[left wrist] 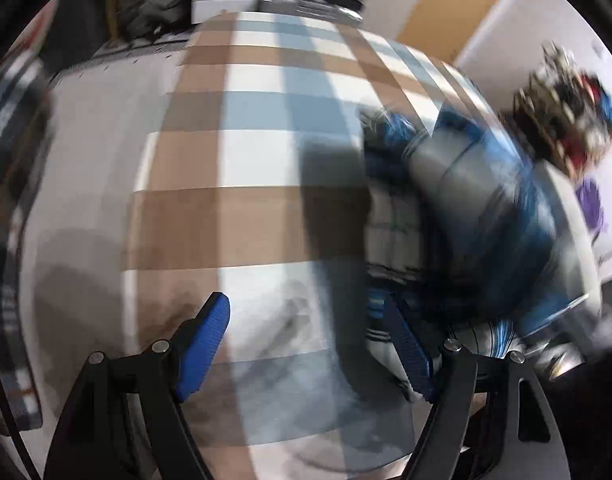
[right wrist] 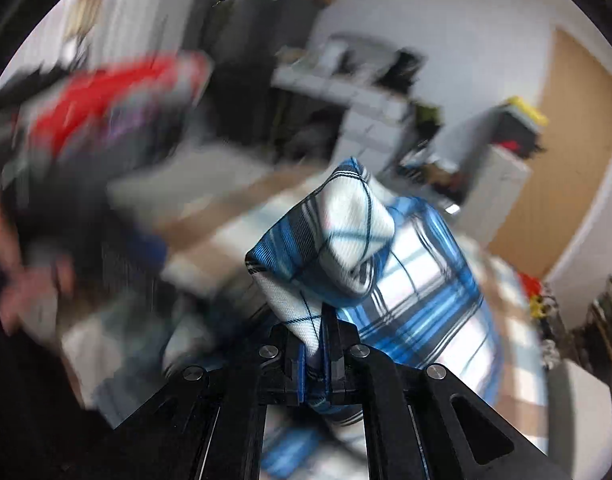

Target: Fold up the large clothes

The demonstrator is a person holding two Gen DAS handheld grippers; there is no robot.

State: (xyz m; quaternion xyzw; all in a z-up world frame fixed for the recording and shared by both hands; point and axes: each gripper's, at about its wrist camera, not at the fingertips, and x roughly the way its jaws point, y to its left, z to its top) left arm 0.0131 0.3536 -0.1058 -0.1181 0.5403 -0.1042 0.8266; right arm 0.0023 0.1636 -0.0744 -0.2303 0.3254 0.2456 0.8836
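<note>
Plaid shirt (left wrist: 458, 184) lies on checked cloth (left wrist: 241, 160), right side

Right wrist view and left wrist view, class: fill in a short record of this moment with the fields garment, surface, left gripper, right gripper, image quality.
garment: blue-and-white plaid garment, bunched
surface: checked cover in brown, white and pale blue
left gripper: open, nothing between the pads, above the cover
right gripper: shut on a fold of the plaid garment
image quality: heavy motion blur, background unclear
</note>
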